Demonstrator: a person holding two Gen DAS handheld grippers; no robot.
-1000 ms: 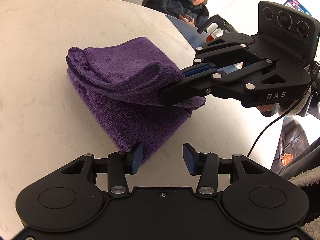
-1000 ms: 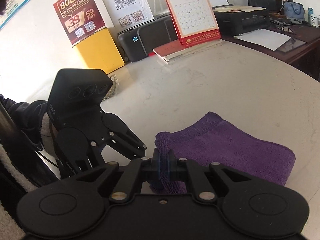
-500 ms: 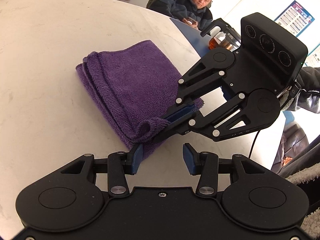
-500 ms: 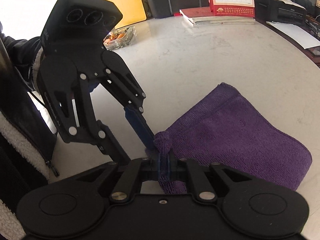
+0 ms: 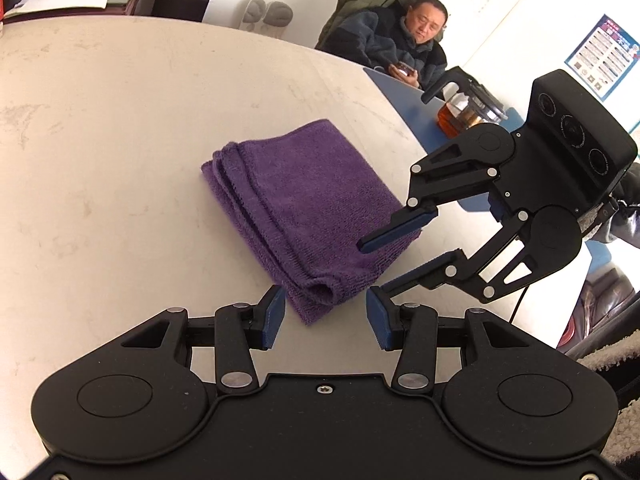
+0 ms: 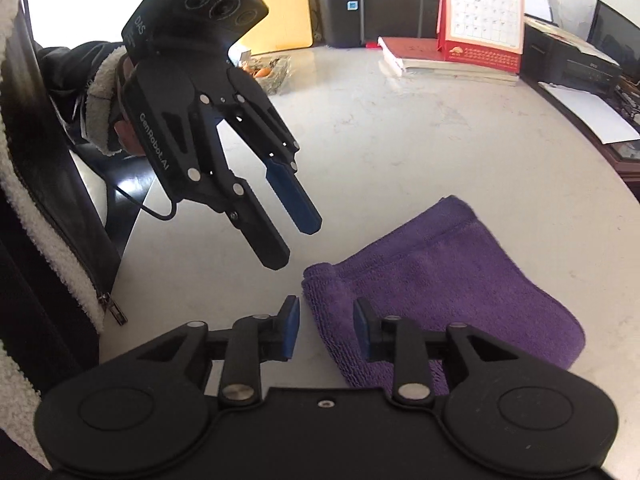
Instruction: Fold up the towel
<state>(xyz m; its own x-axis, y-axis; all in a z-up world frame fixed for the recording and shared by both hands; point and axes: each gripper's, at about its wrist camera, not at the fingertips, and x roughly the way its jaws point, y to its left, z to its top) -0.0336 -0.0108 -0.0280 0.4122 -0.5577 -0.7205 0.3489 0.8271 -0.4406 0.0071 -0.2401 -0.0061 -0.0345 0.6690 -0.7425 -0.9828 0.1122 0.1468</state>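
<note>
2 hand-held grippers [image 5: 326, 320] angled over towel [image 5: 304, 208]

Plain purple towel [image 5: 304, 208] on a cream table [image 5: 120, 120] – faintly mottled – red calendar [image 6: 480, 4]

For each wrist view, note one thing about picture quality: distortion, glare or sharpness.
Left wrist view: fisheye bends the table edge into a curve; the purple towel weave is sharp. Right wrist view: daylight blows out the upper left corner behind the left gripper; the calendar print is too soft to read.
</note>
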